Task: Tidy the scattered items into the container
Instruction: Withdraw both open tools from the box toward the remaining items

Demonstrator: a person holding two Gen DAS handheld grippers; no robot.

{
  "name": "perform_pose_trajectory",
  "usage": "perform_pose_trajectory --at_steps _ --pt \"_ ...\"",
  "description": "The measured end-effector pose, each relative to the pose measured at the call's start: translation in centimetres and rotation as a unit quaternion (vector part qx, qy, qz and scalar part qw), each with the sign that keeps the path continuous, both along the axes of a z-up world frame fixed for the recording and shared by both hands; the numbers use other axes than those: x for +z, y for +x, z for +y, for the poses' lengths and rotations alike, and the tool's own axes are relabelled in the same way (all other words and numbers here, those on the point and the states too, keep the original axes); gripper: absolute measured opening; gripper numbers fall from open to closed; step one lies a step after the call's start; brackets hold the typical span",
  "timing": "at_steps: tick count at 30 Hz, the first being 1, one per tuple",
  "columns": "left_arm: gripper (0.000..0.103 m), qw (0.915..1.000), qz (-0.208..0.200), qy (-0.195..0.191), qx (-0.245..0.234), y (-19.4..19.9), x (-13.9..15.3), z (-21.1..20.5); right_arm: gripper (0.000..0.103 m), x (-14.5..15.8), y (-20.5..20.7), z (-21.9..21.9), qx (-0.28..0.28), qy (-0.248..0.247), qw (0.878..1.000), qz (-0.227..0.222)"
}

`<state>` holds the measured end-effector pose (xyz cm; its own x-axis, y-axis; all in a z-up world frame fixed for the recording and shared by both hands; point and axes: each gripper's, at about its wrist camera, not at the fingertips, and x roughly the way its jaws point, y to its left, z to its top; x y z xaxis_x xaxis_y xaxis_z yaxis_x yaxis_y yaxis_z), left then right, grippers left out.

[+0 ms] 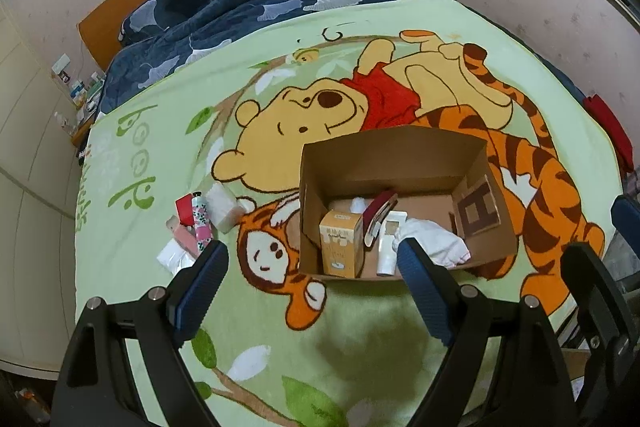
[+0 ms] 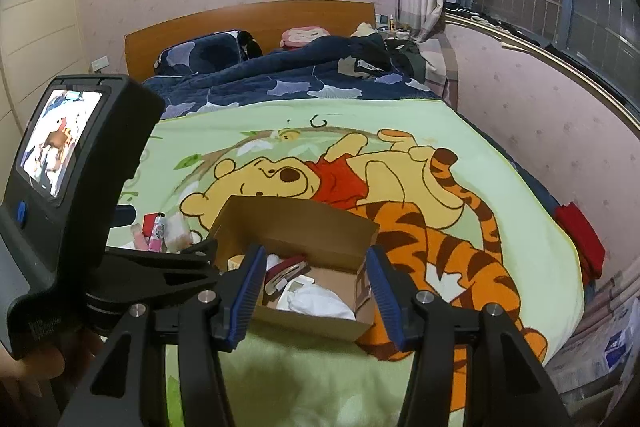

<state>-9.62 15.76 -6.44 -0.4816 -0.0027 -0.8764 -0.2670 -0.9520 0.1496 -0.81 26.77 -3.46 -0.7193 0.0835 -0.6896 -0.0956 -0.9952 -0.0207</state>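
Note:
An open cardboard box [image 1: 384, 159] stands on the cartoon blanket. It holds a yellow carton [image 1: 342, 243], a dark red wallet [image 1: 380, 213], a white bottle [image 1: 390, 243] and a white cloth [image 1: 434, 245]. Left of the box lies a cluster of loose items: a red box [image 1: 185, 209], a floral tube [image 1: 201, 223], a pale pack [image 1: 224, 207] and a pink item [image 1: 186, 241]. My left gripper [image 1: 312, 267] hangs open above the box's near left corner, holding nothing. My right gripper [image 2: 316, 287] is open and empty, over the box [image 2: 296, 223] on its near side.
The green blanket [image 1: 360, 339] covers the bed, with a navy quilt [image 1: 248, 15] and a wooden headboard [image 2: 248, 23] beyond. A red cloth [image 2: 580, 239] lies at the bed's right edge. A hand [image 2: 36, 367] holds the left tool's screen housing [image 2: 80, 167], which fills the right wrist view's left side.

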Motion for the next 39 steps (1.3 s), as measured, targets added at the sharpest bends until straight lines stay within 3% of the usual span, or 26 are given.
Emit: perform_pose_trajectory --at_steps 10,25,33,39 --pt "0.088 1.0 0.002 -0.001 0.008 2.0 -0.1 -1.5 0.053 -0.2 1.7 -1.3 0.01 0.003 1.0 -0.001" --pt "0.088 0.9971 -0.006 -0.013 0.074 4.2 -1.1 -8.4 0.053 -1.2 2.3 -7.1 0.086 -0.003 0.996 -0.01" --pt "0.088 0.9885 -0.029 -0.013 0.148 5.5 -2.8 -15.0 0.053 -3.0 2.2 -12.4 0.155 -0.014 0.987 -0.025" --pt "0.088 0.9748 -0.065 -0.005 0.213 6.3 -6.3 -20.3 0.053 -5.5 2.1 -16.5 0.204 -0.013 0.978 -0.037"
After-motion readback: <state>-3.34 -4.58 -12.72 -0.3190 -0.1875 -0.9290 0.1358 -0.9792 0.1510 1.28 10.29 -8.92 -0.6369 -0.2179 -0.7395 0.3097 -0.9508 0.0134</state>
